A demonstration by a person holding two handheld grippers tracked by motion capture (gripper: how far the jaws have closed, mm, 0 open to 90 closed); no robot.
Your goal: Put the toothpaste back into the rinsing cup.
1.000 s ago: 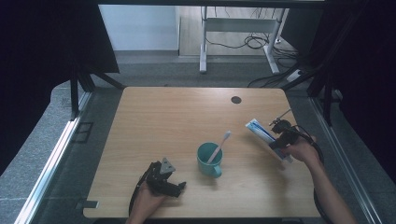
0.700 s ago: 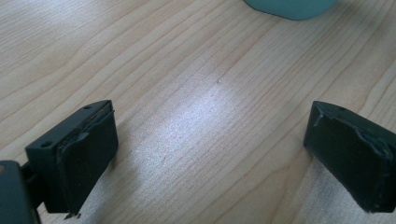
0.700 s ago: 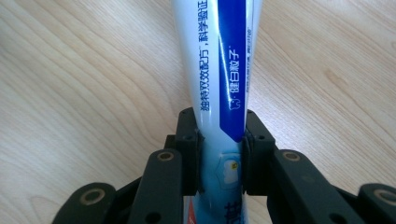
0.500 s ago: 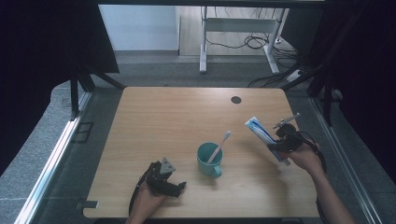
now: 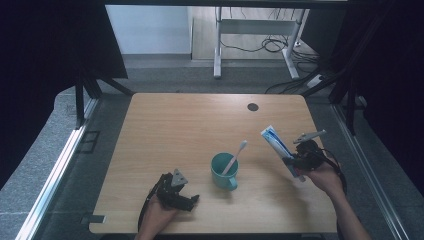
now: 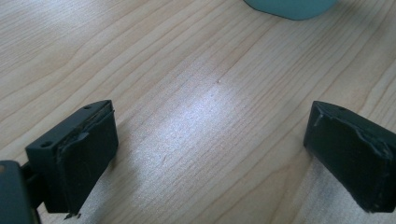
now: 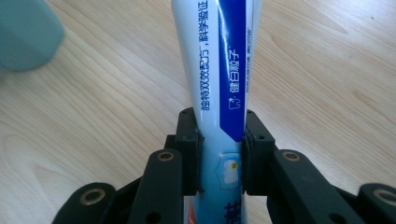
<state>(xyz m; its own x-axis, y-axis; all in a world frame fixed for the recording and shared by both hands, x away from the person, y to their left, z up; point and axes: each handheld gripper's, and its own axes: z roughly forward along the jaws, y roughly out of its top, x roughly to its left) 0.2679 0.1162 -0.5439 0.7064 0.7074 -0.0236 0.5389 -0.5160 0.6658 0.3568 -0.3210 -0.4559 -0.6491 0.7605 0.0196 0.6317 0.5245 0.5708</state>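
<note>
— At the right of the frame in the high view, what does the right gripper [image 5: 301,161] hold?

— A white-and-blue plastic toothpaste tube [image 5: 279,147], pinched between its jaws; the tube slants up toward the upper left, above the pale wooden surface [image 5: 190,125]. The right gripper view shows the tube [image 7: 222,79] squeezed between both black jaws.

— And at lower left?

— The left gripper [image 5: 179,192] rests low near the surface's near edge, jaws spread wide with only bare wood between them.

— In the middle?

— A teal ceramic mug [image 5: 223,171] stands there, a white toothbrush [image 5: 234,157] leaning in it, well apart from the tube.
</note>
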